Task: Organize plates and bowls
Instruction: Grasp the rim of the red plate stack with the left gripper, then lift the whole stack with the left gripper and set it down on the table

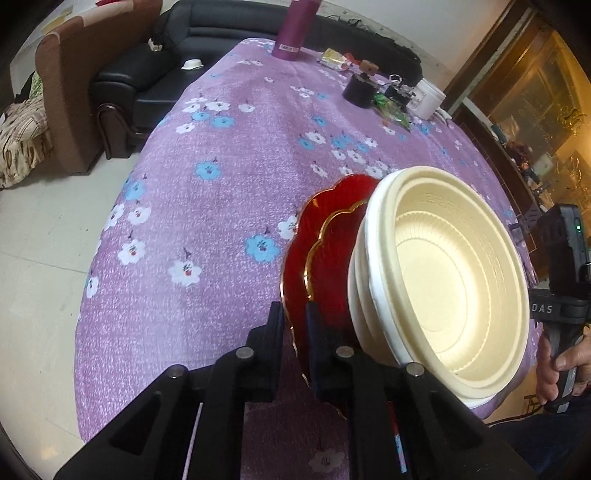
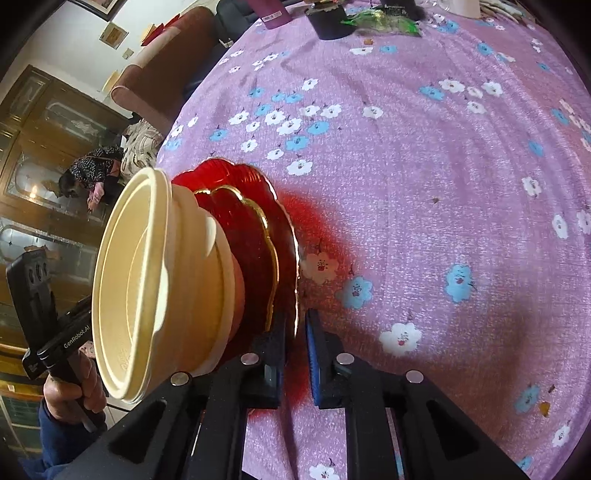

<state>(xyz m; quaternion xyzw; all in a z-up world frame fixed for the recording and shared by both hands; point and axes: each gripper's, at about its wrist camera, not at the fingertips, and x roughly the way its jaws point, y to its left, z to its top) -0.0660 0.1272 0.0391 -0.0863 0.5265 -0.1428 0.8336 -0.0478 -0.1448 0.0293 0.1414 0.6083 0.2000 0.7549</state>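
A stack of red gold-rimmed plates (image 1: 321, 243) carries nested cream bowls (image 1: 443, 277). The stack is held above the purple flowered tablecloth (image 1: 221, 184). My left gripper (image 1: 295, 317) is shut on the near rim of the red plates. In the right wrist view the same plates (image 2: 255, 236) and bowls (image 2: 147, 280) show from the opposite side, and my right gripper (image 2: 295, 325) is shut on the plates' rim there. Each view shows the other handheld gripper beyond the bowls.
At the table's far end stand a magenta bottle (image 1: 295, 29), a black pot (image 1: 358, 90), a white jar (image 1: 426, 98) and green wrappers (image 1: 391, 109). A black sofa (image 1: 147, 74) and brown chair (image 1: 62, 92) stand left of the table. A cabinet (image 1: 535, 110) is on the right.
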